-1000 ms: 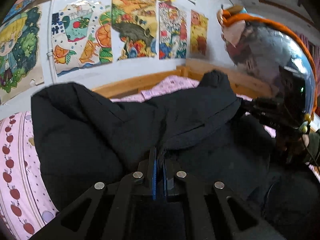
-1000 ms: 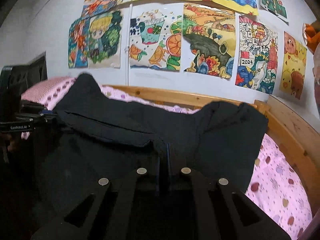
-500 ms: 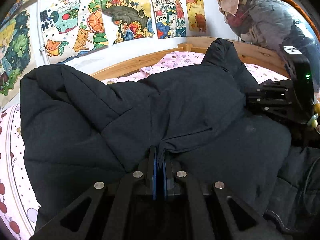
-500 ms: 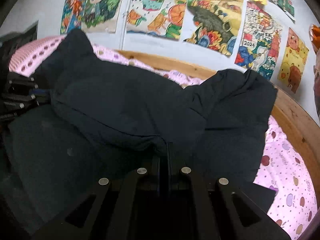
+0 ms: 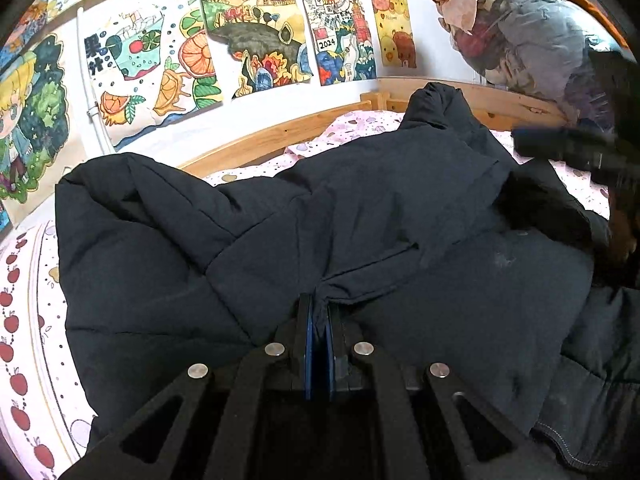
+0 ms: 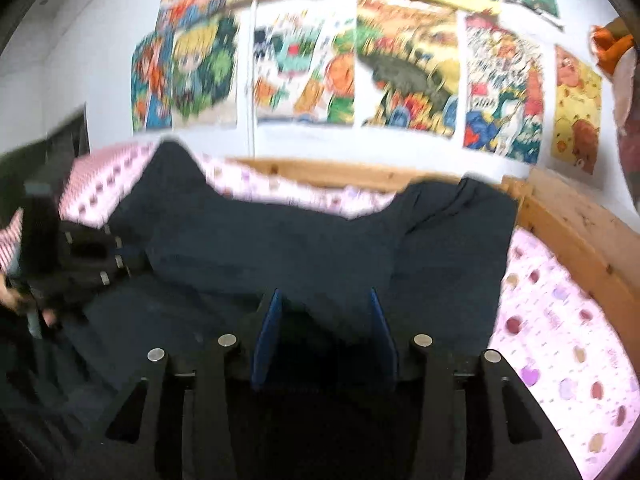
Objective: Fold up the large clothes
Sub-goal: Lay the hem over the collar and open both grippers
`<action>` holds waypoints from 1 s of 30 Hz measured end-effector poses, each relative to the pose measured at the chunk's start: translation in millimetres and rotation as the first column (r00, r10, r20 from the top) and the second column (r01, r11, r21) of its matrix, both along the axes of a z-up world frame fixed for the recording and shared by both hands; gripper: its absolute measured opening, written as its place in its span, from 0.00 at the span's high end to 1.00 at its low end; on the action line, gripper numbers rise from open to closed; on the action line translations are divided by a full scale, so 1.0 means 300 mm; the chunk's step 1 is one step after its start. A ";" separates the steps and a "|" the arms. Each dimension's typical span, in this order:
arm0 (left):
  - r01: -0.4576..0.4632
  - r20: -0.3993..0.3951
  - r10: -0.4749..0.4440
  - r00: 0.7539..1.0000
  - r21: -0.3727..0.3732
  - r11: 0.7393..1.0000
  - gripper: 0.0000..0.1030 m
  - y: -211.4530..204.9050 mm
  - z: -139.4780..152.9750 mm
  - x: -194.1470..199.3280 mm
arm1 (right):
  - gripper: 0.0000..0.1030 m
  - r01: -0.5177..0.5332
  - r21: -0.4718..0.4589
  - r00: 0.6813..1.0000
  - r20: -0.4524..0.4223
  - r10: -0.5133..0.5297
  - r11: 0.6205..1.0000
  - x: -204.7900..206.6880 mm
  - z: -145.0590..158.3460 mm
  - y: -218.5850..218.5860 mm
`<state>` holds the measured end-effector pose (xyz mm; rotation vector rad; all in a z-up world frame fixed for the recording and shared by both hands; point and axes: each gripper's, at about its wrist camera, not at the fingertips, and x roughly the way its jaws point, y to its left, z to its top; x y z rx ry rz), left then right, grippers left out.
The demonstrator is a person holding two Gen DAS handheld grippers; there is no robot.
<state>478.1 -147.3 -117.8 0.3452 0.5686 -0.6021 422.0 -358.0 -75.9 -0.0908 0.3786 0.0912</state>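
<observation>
— Where's the coat?

— Dark padded coat spread over the bed, filling the middle of both wrist views. Pink apple-print sheet shows at the left edge of the left view and lower right of the right view. One fold of the coat lies doubled over the rest, its hem running across centre frame.

— Left tool?

— Left tool at bottom centre of its own view, angled down at the bed. Blue pads pressed together, a pinch of coat hem clamped between them. Cloth puckers right at the tips. In the right view the same tool sits at the left edge, a hand partly seen behind it, fingers curled round the handle.

— Right tool?

— Right tool bottom centre of its view, tilted only slightly down. Jaws opening, blue pads standing apart. Coat edge lies between and under them, but the pads don't press on it. That frame is blurred. In the left view the tool is a dark smear at the right edge, above the coat.

— Surroundings?

— Wooden bed rail along the far side. Bright children's drawings across the white wall, upper half of both views. A stuffed bundle of clothes at upper right of the left view.
</observation>
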 end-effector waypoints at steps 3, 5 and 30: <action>-0.001 -0.005 0.001 1.000 -0.006 1.000 0.95 0.001 -0.002 0.003 | 0.59 -0.013 0.069 0.999 0.053 0.010 0.998 0.034 0.097 -0.020; -0.001 -0.008 0.001 1.000 -0.010 1.000 0.95 0.000 -0.002 0.003 | 0.57 0.006 0.097 0.999 0.054 -0.011 0.995 0.097 0.139 -0.019; -0.133 -0.028 0.132 0.991 -0.381 0.915 0.44 0.050 0.258 0.084 | 0.57 0.012 0.110 0.999 -0.050 -0.006 0.994 0.361 -0.111 0.040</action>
